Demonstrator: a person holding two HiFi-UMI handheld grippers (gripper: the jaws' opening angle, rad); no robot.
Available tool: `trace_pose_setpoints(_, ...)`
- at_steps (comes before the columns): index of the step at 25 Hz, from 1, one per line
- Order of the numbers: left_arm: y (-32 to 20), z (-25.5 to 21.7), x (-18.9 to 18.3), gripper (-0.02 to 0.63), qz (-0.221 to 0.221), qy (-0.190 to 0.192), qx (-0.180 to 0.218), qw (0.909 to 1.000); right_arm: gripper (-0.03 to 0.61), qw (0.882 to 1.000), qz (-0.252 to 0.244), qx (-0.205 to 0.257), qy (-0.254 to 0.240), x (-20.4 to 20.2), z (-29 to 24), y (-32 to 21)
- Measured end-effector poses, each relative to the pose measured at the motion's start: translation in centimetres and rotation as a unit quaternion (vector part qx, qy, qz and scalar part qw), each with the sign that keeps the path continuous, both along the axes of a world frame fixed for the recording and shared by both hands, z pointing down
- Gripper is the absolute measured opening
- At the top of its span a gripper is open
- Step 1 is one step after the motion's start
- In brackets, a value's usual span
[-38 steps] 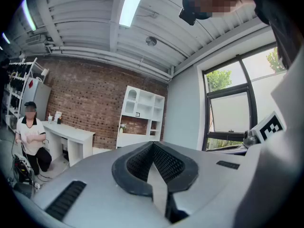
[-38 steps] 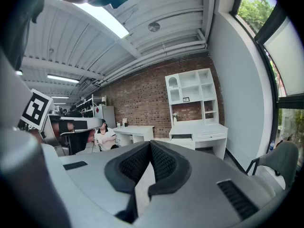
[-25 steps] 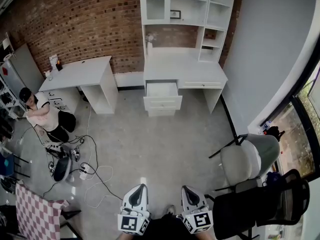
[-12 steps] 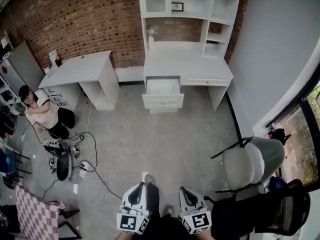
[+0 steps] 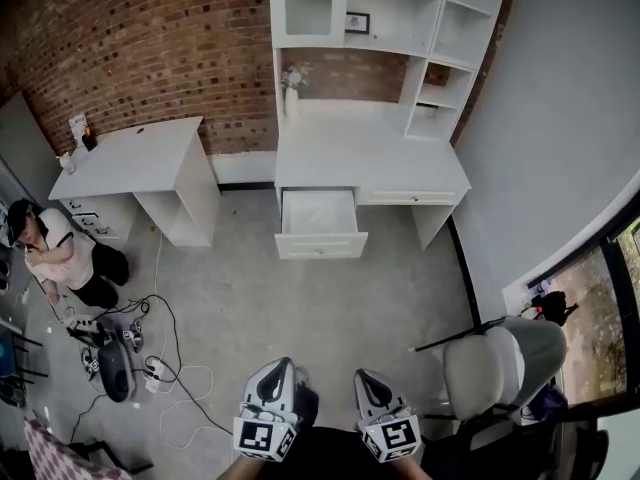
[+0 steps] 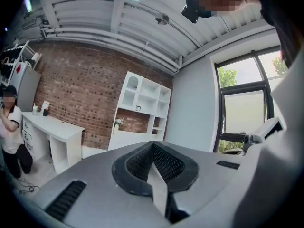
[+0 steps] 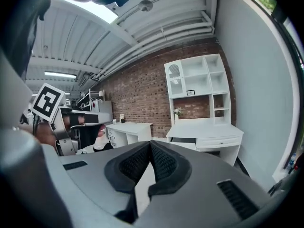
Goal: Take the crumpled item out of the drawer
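Observation:
A white desk with a shelf unit [image 5: 370, 158] stands against the brick wall, and its left drawer [image 5: 319, 220] is pulled open. The inside of the drawer looks white; no crumpled item can be made out from here. My left gripper [image 5: 275, 386] and right gripper [image 5: 372, 393] are held low at the bottom of the head view, far from the desk. Both are shut with nothing between their pads. The desk also shows small in the right gripper view, with the drawer [image 7: 186, 143] open, and in the left gripper view as a white shelf unit [image 6: 142, 103].
A second white desk [image 5: 130, 163] stands to the left by the wall. A person [image 5: 55, 253] crouches at the far left beside cables [image 5: 150, 358] on the floor. A grey chair [image 5: 500, 363] stands at the right near the window.
The view has moved closer to the desk and the drawer now looks larger. Both grippers stay shut at the bottom of the view.

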State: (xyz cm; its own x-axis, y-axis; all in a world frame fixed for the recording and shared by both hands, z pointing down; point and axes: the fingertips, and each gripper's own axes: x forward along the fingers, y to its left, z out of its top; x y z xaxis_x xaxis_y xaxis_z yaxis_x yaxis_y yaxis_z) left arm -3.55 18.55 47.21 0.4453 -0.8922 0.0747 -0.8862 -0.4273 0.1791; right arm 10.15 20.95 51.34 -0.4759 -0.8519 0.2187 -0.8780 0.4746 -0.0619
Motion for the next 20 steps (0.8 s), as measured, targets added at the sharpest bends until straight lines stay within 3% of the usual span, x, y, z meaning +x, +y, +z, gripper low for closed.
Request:
trace_pose_setpoints(5, -10.1, -2.1, -1.7, 0.025, 0.017, -0.009, 0.020, 0.9996, 0.014, 1.000, 0.013, 0.004, 0.004, -1.8, -1.0, -11.0)
trace_pose_setpoints(12, -20.3, -0.8, -3.9, 0.025, 0.011, 0.002, -0.002, 0.9999, 0.014, 1.000, 0.009, -0.023, 0.017, -4.1, 0.9, -23.3)
trace_pose_setpoints(20, -35.9, -0.8, -4.1, 0.025, -0.006, -0.002, -0.001, 1.0000, 0.014, 0.997, -0.012, -0.064, 0.051, -4.4, 5.6, -42.4)
